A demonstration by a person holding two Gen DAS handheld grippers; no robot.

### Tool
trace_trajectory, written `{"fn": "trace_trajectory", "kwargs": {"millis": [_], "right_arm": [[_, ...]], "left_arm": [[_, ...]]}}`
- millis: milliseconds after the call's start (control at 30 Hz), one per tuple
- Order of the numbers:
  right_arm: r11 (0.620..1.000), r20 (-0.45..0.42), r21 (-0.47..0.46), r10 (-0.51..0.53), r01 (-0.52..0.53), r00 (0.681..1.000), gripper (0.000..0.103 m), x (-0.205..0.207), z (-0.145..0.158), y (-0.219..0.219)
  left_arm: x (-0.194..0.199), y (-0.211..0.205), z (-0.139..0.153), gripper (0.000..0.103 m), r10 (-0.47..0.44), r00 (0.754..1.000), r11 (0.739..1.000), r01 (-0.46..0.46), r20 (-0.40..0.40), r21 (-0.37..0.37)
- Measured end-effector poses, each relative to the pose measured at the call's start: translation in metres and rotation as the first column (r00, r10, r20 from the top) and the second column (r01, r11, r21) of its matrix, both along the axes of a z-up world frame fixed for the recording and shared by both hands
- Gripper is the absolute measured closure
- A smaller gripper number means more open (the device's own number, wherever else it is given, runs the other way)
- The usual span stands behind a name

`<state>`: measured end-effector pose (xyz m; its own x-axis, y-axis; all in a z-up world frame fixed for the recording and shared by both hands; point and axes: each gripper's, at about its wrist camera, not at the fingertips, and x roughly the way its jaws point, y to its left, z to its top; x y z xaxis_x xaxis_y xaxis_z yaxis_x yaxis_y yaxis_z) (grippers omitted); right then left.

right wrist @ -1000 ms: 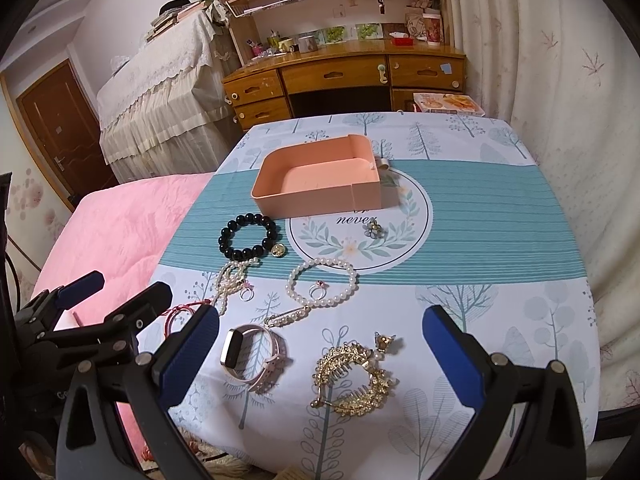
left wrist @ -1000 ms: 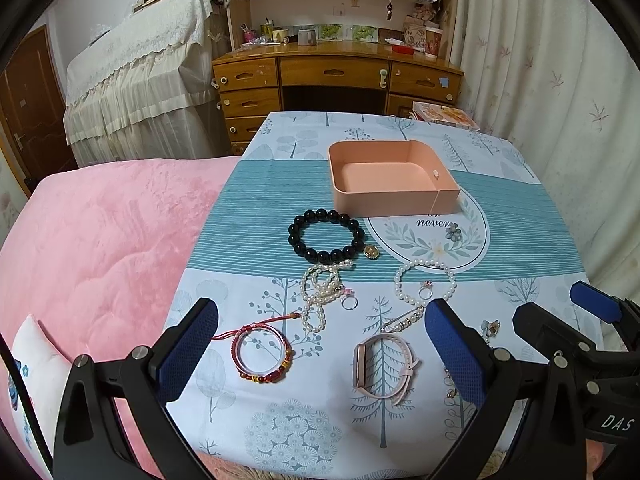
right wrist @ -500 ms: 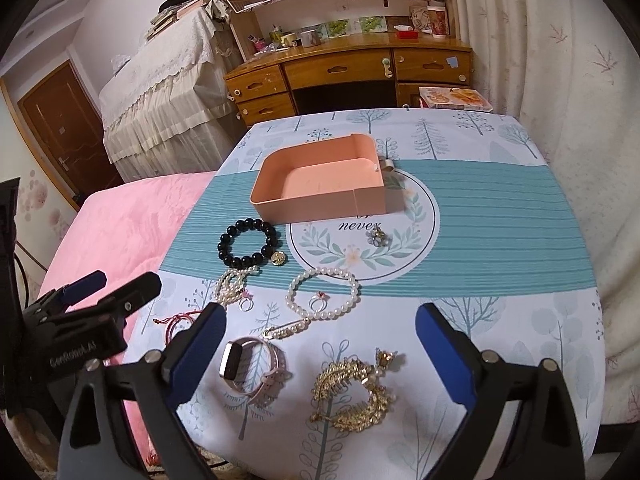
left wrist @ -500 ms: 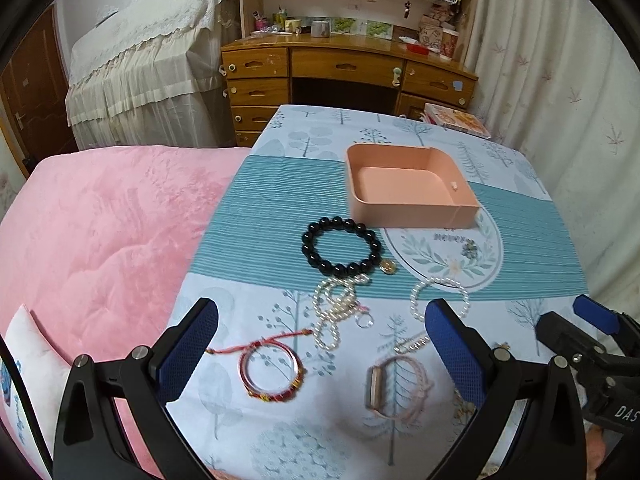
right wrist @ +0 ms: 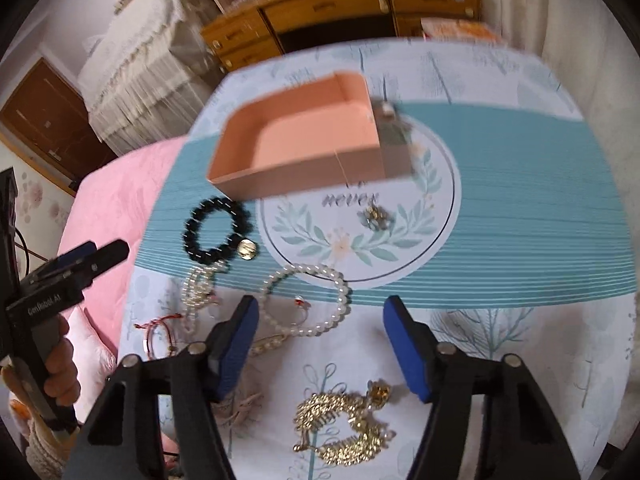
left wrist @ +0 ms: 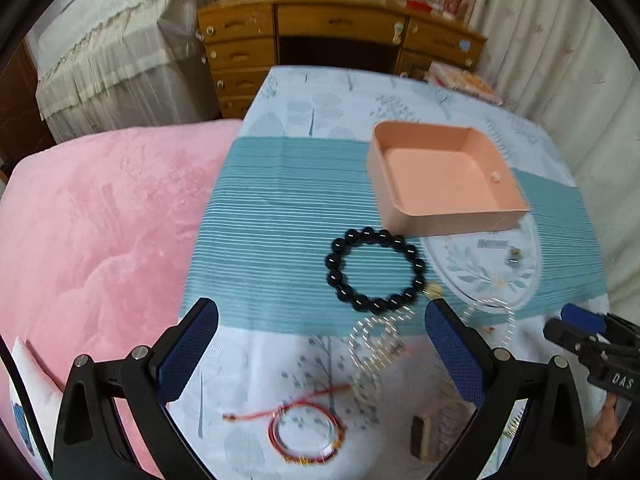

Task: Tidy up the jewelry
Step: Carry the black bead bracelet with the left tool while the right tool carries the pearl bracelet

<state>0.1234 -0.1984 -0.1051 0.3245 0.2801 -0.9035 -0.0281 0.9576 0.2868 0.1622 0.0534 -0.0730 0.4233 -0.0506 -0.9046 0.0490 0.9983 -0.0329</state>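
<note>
A bench (left wrist: 280, 208) under a tree-print cloth with a teal striped band stands beside a pink bed (left wrist: 100, 220), a wooden desk (left wrist: 340, 28) and curtains behind. The empty peach tray (left wrist: 444, 200) sits on the band; the black bead bracelet (left wrist: 374, 270) lies just in front. Pearl strands (left wrist: 374, 344) blur. The left gripper (left wrist: 320, 344) and right gripper (right wrist: 318, 340) hover spread apart, holding nothing. The gold hair comb (right wrist: 344, 428) lies nearest; a watch (left wrist: 436, 436) is partly hidden.

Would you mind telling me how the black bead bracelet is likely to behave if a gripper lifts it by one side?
The black bead bracelet is separate round beads strung together, so it will probably sag into a loop. The glossy beads may slip, and the gold charm would likely dangle.
</note>
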Motion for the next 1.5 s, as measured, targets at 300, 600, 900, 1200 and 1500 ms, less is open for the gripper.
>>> {"fn": "trace_trajectory", "kwargs": {"millis": [300, 600, 900, 1200, 1500], "right_arm": [[0.999, -0.114, -0.037, 0.016, -0.021, 0.993, 0.066, 0.021, -0.037, 0.007], [0.982, -0.092, -0.166, 0.076, -0.091, 0.993, 0.095, 0.024, -0.038, 0.026], [0.993, -0.041, -0.050, 0.102, -0.104, 0.994, 0.096, 0.022, -0.016, 0.028], [0.995, 0.156, 0.006, 0.100, -0.102, 0.983, 0.096, 0.033, 0.063, 0.026], [0.994, 0.248, 0.105, -0.022, -0.005, 0.968, 0.096, 0.085, 0.087, 0.012]], "left_arm": [[0.053, -0.004, -0.057, 0.013, 0.014, 0.987, 1.000, -0.013, -0.162, 0.005], [0.073, -0.015, -0.079, 0.048, -0.004, 0.971, 1.000, -0.001, -0.237, -0.023], [0.063, -0.017, -0.059, 0.091, -0.007, 0.985, 0.999, 0.000, -0.172, -0.041], [0.041, -0.038, 0.029, 0.091, -0.084, 0.996, 0.993, 0.084, 0.003, -0.087], [0.058, -0.068, 0.088, 0.090, -0.132, 0.980, 0.987, 0.144, 0.151, -0.073]]}}
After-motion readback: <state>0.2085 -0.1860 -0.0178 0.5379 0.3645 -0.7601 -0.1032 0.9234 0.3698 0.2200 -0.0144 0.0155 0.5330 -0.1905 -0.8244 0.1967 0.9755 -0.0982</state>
